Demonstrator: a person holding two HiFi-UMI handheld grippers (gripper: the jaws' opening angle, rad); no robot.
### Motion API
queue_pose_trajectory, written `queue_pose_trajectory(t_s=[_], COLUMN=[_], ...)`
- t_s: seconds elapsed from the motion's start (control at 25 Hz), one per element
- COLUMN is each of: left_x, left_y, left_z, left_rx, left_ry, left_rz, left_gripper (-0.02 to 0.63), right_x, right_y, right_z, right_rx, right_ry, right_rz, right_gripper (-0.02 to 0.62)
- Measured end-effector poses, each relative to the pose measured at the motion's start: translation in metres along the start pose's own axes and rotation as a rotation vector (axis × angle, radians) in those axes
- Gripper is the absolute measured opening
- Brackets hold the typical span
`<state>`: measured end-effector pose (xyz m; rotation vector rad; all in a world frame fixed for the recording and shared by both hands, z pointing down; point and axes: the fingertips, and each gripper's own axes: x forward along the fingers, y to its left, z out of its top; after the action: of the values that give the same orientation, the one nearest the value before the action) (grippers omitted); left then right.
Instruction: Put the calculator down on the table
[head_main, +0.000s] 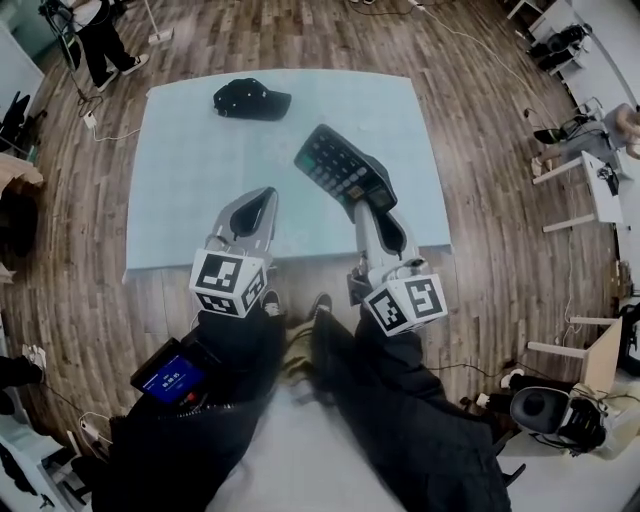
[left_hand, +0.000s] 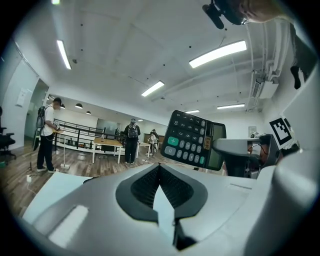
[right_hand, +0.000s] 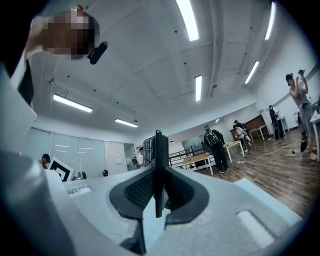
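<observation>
Holding calculator (head_main: 343, 167) aloft, tilted, over near-right part of desk (head_main: 180, 170); right hand-held gripper (head_main: 370, 208) clamped on its lower edge. Best lower flat onto bare desk before unclamping, well apart from black cap (head_main: 251, 98). Left hand-held gripper (head_main: 264, 198) closed, empty.

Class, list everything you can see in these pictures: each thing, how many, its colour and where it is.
calculator: one, black, held above the table
cap: one, black, on the table's far end
table: one, pale blue top, in front of the person
floor: brown wood, around the table
desks: several, white, at the room's right side
bystanders: several, standing in the background
device: one, black with blue screen, at the person's left hip
left gripper: one, grey, jaws together, empty
right gripper: one, grey, clamped on the calculator
legs: two, dark trousers, below the grippers
</observation>
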<state>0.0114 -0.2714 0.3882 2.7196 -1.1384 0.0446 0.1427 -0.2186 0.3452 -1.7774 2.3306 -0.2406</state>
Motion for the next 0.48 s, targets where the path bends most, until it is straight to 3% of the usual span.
queue_pose_trajectory(t_s=[0.48], left_x=[0.029], left_y=[-0.021], left_z=[0.039], left_rx=[0.05], left_ry=[-0.084], left_rz=[0.013], left_gripper=[-0.003], right_x=[0.004], right_y=[-0.032], right_z=[0.028], right_rx=[-0.028], right_ry=[-0.031], right_rz=[0.033], right_gripper=[0.043])
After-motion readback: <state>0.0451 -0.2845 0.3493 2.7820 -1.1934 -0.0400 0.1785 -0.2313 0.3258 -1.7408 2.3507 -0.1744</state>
